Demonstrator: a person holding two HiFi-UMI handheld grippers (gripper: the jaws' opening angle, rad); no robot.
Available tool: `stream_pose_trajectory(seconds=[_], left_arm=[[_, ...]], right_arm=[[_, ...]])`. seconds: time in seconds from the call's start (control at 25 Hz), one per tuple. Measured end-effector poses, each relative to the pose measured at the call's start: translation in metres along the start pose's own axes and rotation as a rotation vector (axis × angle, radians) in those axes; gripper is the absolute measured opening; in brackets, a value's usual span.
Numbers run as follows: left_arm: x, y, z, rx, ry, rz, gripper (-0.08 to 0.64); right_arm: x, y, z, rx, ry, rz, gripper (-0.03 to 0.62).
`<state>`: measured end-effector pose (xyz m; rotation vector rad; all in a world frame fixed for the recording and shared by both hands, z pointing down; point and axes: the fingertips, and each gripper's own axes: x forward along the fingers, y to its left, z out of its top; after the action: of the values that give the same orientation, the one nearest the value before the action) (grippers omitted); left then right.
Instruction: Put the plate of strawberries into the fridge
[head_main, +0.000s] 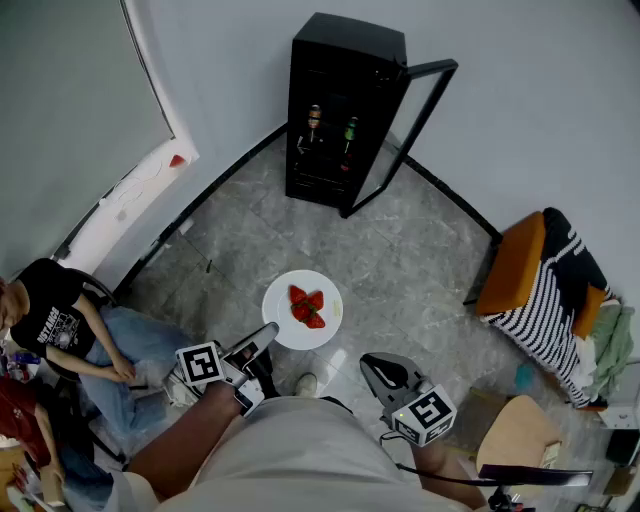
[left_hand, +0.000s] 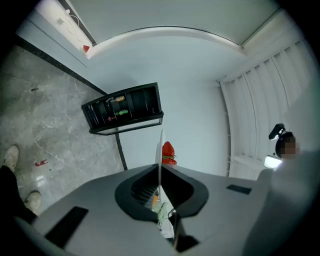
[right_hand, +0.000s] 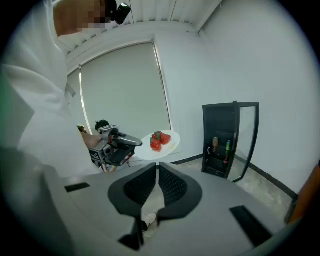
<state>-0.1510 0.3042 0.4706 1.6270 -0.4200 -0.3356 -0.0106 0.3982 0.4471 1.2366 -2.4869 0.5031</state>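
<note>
A plate (head_main: 332, 305) of strawberries (head_main: 307, 308) held up in front of an open fridge (head_main: 340, 110).
The left gripper (head_main: 270, 332) is clamped on the plate's rim, on the side away from the fridge, and the plate hangs level, well short of it. The right gripper (head_main: 375, 368), farther from the fridge, is closed on nothing. The pickup looks done and the fridge door (head_main: 405, 135) stands open. Still left: walking up and setting the plate on a shelf.

We can read no text, brand or number anywhere: the white print on the black shirt (head_main: 50, 322) left of the left gripper (head_main: 264, 338) and the labels on the 2 bottles (head_main: 314, 122) in the fridge (head_main: 350, 40) ahead are too small.
</note>
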Motion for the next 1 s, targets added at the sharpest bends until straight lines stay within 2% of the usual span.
stream_pose_trajectory(seconds=[0.36, 0.6, 0.72, 0.8, 1.0], left_arm=[[0.0, -0.007, -0.002, -0.006, -0.032, 0.02, 0.026], [-0.001, 0.002, -0.004, 0.025, -0.073, 0.026, 0.026], [0.003, 0.008, -0.001, 0.044, -0.072, 0.018, 0.026], [0.02, 0.011, 0.019, 0.042, -0.067, 0.011, 0.025], [0.091, 0.021, 0.097, 0.008, -0.036, 0.014, 0.025]], right_arm=[[-0.018, 0.002, -0.002, 0.007, 0.003, 0.013, 0.031], [-0.025, -0.004, -0.031, 0.036, 0.007, -0.003, 0.032], [-0.023, -0.007, -0.035, 0.028, -0.024, -0.011, 0.032], [-0.009, -0.023, -0.022, 0.019, -0.036, -0.019, 0.034], [0.04, -0.089, 0.029, 0.034, -0.032, -0.051, 0.046]])
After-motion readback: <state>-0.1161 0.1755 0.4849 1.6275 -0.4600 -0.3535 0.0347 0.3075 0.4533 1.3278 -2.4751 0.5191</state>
